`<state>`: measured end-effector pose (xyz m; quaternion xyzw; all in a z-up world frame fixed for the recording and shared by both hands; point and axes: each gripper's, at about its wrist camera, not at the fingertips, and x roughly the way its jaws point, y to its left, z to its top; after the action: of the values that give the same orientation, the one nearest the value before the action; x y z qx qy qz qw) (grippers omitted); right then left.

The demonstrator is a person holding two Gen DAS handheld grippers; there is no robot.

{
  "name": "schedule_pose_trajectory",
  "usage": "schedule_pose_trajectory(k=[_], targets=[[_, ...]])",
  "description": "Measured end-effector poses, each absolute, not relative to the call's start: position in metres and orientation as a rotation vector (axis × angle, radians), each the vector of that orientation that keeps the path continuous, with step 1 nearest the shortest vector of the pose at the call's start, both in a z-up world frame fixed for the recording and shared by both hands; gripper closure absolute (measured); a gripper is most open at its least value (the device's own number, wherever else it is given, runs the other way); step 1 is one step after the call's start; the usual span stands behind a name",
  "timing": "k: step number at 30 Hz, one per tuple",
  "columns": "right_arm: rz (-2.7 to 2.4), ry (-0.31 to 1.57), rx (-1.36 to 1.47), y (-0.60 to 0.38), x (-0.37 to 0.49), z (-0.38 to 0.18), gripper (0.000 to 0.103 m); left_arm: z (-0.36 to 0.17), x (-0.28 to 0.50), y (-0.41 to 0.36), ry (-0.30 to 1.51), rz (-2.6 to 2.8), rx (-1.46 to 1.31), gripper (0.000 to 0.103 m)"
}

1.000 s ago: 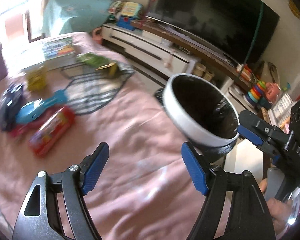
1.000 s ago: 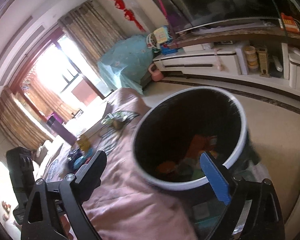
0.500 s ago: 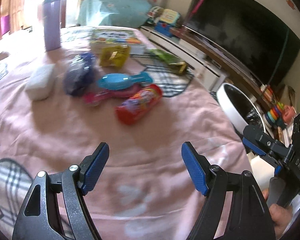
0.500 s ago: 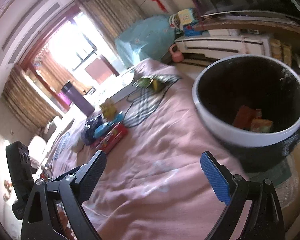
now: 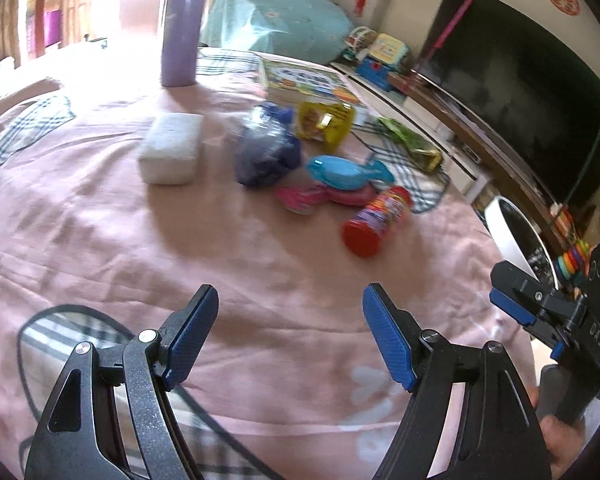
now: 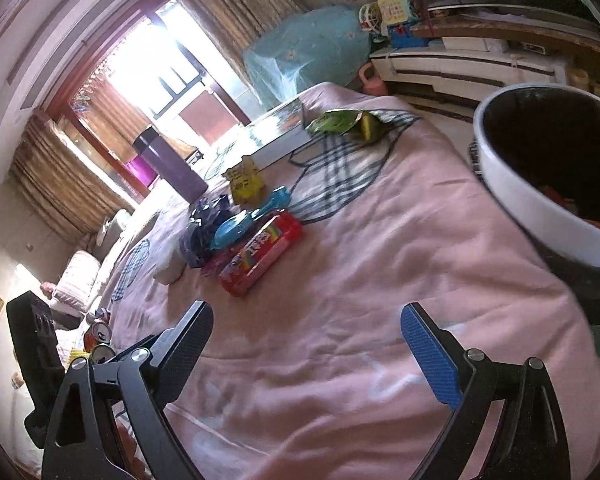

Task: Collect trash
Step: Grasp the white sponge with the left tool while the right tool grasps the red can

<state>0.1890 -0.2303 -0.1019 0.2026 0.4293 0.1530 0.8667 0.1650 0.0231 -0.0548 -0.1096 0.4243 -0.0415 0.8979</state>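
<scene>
Both tongs, left gripper (image 5: 290, 340) and right gripper (image 6: 306, 354), hover spread and empty over the pink cloth (image 5: 260, 280). Trash lies clustered mid-table: a red can (image 5: 376, 220), blue bag (image 5: 266, 152), yellow wrapper (image 5: 326, 122) and green wrapper (image 5: 410, 144). Beyond the table's right edge stands the white-rimmed bin (image 6: 540, 184).

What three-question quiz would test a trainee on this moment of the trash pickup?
1. True or false: the left gripper holds a piece of trash.
2. Which lies nearest the bin? A) red candy tube B) purple bottle C) white sponge
3. Fill in: the green wrapper lies beside the ____.

Key:
1. False; both it and the right gripper are open and empty.
2. A.
3. Picture book.
</scene>
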Motion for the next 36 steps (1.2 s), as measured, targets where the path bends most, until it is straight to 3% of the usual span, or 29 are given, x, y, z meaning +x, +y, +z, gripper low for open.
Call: schedule_pose_trajectory(k=[8,13,24,26,27,29,36], targets=[[0.346,0.901,0.415,-0.201,0.208,-0.106,0.008,-0.056,0.190,0.056,0.885,-0.003,-0.230,0.026],[0.362,0.937,0.417,-0.184,0.222,-0.113,0.021,-0.054,0.218,0.073,0.874,0.057,-0.189,0.026],[0.326,0.996,0.432,-0.159,0.262,-0.133,0.033,-0.070,0.278,0.101,0.902,0.112,-0.168,0.023],[0.318,0.999,0.404,-0.155,0.265,-0.133,0.041,-0.074,0.283,0.101,0.907,0.122,-0.163,0.024],[0.306,1.004,0.379,-0.152,0.266,-0.134,0.051,-0.077,0.286,0.100,0.913,0.123,-0.159,0.032],[0.305,0.997,0.349,-0.148,0.267,-0.134,0.054,-0.083,0.289,0.099,0.934,0.102,-0.164,0.055],[0.347,0.983,0.307,-0.152,0.254,-0.128,0.064,-0.070,0.261,0.089,0.891,0.064,-0.162,0.057]])
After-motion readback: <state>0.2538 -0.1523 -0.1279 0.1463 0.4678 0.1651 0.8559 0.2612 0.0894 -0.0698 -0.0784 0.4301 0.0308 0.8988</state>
